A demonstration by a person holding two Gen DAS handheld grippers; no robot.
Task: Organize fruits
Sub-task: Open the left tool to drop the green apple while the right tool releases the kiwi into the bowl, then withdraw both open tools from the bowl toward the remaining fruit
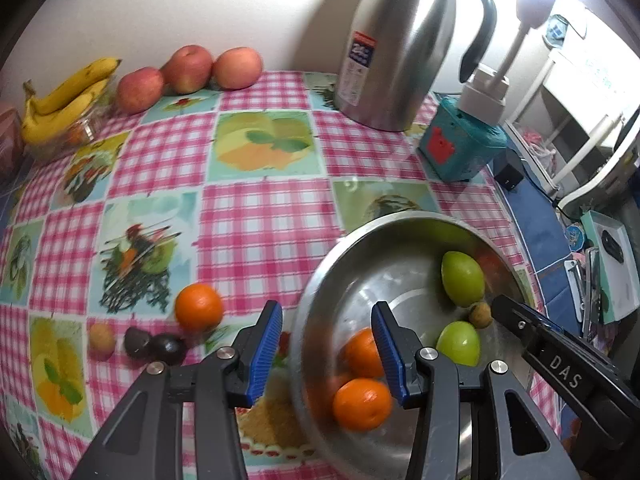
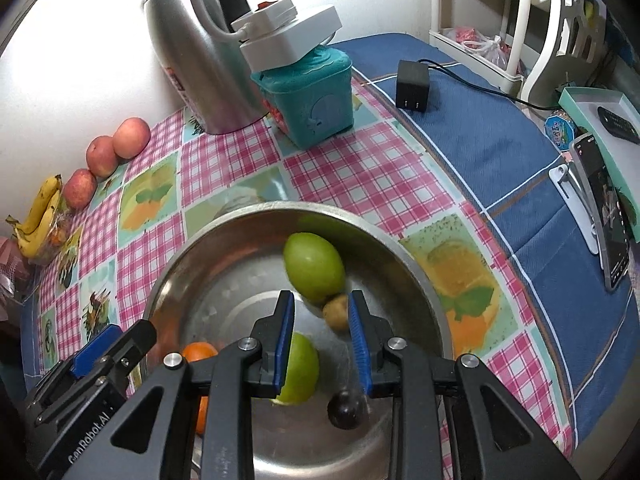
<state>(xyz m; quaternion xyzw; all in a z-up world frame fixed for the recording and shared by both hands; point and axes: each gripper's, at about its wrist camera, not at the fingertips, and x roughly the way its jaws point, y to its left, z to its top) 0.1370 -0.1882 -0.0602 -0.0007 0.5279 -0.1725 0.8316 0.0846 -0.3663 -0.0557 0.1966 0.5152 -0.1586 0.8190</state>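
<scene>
The wide, round stainless-steel bowl (image 2: 420,296) stands on the pink-checked, fruit-printed surface (image 1: 260,220). In it lie two green oval fruits (image 2: 314,266), two oranges (image 1: 362,404), a small tan round fruit (image 2: 335,312) and a small dark round fruit (image 2: 345,409).

The right tongs (image 2: 322,344) hang over the bowl's middle, blue pads drawn close together, nothing caught between them; the dark fruit sits just under the right pad, and whether they touch cannot be told. The left tongs (image 1: 326,354) straddle the bowl's left rim, partly parted and empty. "DAS" is printed on the right tongs' arm, "GenRobot.AI" on the left's.

Left of the bowl lie a loose orange (image 1: 199,307), two dark fruits (image 1: 154,346) and a pale peach-coloured one (image 1: 101,338). Beyond the bowl stand a steel vacuum jug (image 1: 396,52) with a red-and-blue label, unreadable, and a teal box (image 1: 460,148); three red apples (image 1: 188,72) and yellow bananas (image 1: 68,96) line the wall.
</scene>
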